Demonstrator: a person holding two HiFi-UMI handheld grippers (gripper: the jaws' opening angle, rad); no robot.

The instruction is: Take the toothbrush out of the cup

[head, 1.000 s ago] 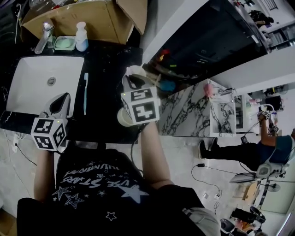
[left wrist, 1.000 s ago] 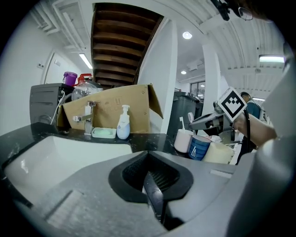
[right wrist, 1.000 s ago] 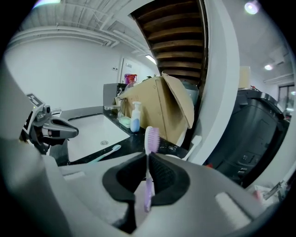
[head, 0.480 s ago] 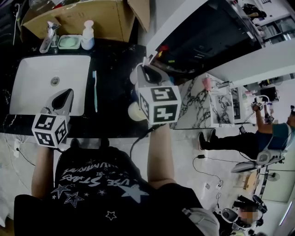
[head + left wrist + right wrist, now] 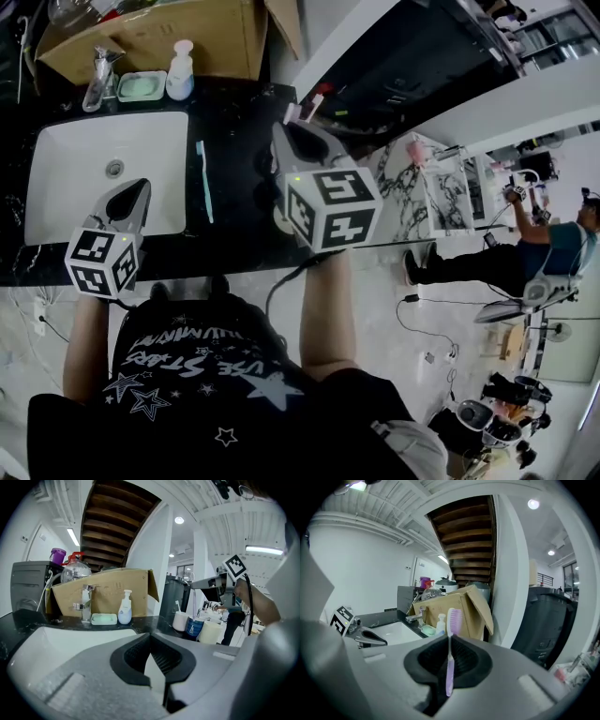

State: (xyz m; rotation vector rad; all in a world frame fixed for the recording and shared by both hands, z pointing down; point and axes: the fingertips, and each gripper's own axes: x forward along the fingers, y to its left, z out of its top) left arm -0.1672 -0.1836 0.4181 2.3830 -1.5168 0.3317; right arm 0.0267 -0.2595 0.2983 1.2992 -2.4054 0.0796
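Above the black counter's (image 5: 239, 122) right edge, pinches a slim lilac plastic toothbrush (image 5: 453, 620) upright, bristles up, in the right gripper (image 5: 449, 645). Near the front-left corner, holds the left gripper (image 5: 151, 644) pressed together, empty.

lilac toothbrush (image 5: 453, 619) in the grey, black-padded right tongs (image 5: 449, 651). the left tongs (image 5: 150, 644) are the same grey and black, and each carries a cube of black-and-white squares. the table (image 5: 239, 141) is black, with a pale blue toothbrush (image 5: 202, 180) and a white sink (image 5: 56, 187). at upper left of the frame are a brown cardboard box (image 5: 187, 37) and a mint soap dish (image 5: 142, 85). the black shirt (image 5: 187, 375) is patterned with white stars.
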